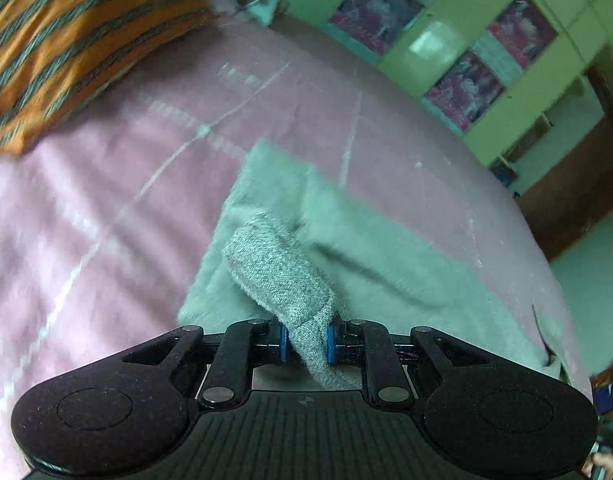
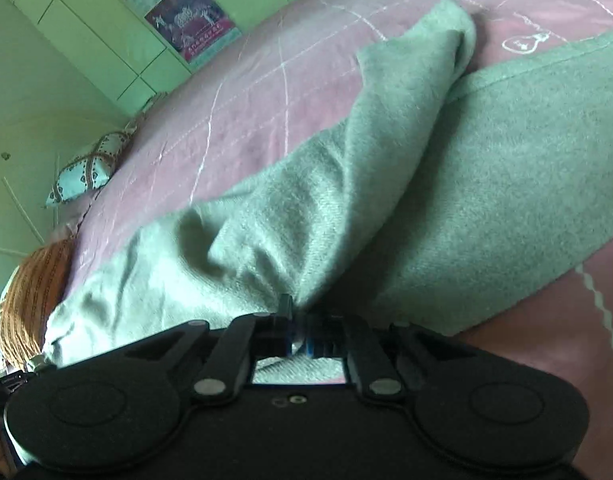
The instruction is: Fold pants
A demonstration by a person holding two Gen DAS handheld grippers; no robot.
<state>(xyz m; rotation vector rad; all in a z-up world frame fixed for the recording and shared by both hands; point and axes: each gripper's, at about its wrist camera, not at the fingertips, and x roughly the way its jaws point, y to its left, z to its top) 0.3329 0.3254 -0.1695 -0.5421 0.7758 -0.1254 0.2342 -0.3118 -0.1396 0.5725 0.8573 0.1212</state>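
Grey knit pants point(image 1: 386, 252) lie across a pink bedspread point(image 1: 106, 184). My left gripper point(image 1: 306, 342) is shut on a ribbed grey band of the pants point(image 1: 278, 268), which runs up and away from between the blue pads. In the right wrist view the pants point(image 2: 486, 184) spread wide, with a raised fold point(image 2: 338, 208) rising from my right gripper point(image 2: 302, 338). That gripper is shut on the pants fabric, pinched thin between its pads. One pant end point(image 2: 438, 36) lies folded over toward the far side.
An orange striped pillow point(image 1: 78, 36) lies on the bed at the left wrist view's upper left. A small patterned cushion point(image 2: 86, 172) sits at the bed's far edge. Green cupboards point(image 1: 466, 40) with pink posters stand beyond the bed point(image 2: 266, 92).
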